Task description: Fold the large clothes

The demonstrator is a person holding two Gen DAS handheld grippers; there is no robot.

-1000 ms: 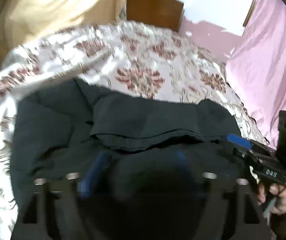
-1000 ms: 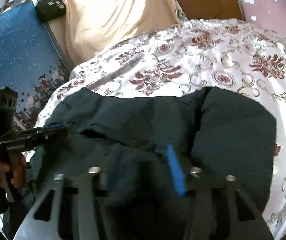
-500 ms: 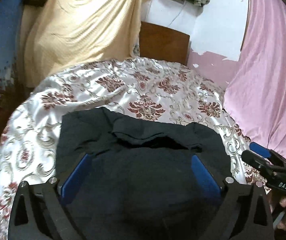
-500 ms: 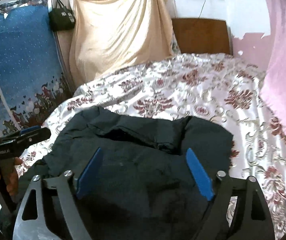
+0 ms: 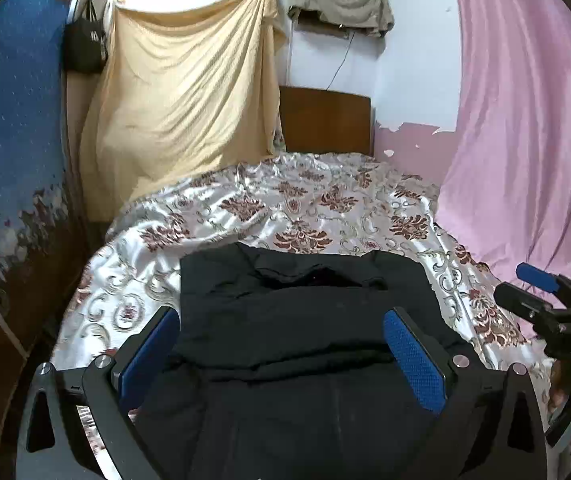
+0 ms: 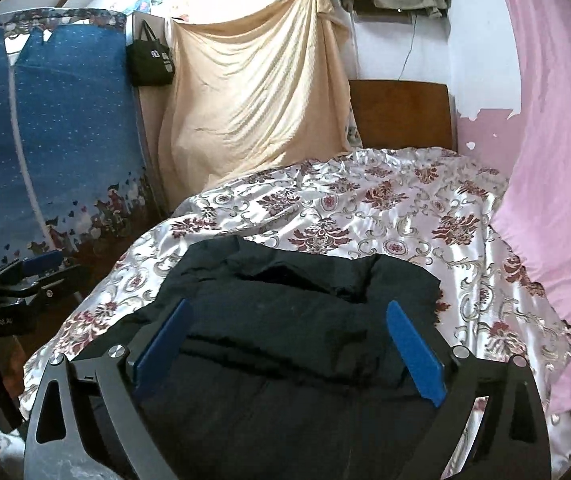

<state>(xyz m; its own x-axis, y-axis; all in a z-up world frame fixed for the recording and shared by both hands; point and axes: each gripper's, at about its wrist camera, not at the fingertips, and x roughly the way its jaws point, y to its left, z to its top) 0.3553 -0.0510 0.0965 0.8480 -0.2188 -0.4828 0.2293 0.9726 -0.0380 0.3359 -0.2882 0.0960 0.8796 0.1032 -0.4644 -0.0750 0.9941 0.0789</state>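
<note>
A black garment (image 5: 305,308) lies folded in layers on the flowered satin bedspread (image 5: 285,208), near the bed's front end. My left gripper (image 5: 281,316) hovers above its near part, open wide, with nothing pressed between the blue pads. In the right wrist view the same garment (image 6: 285,312) lies below my right gripper (image 6: 287,304), whose jaws are opening; no cloth is gripped between them. Each gripper shows at the edge of the other's view: the right gripper (image 5: 519,286) in a hand, the left gripper (image 6: 51,270) beside the bed.
A pink curtain (image 5: 525,140) hangs along the bed's right side. At the head stand a wooden headboard (image 5: 325,120) and a draped beige cloth (image 5: 189,100). A blue patterned panel (image 5: 5,120) and a black bag (image 5: 83,46) are on the left.
Both grippers let go of the black cloth, opened wide and drew back and upward. The garment now lies still on the bed and more of the room shows.
</note>
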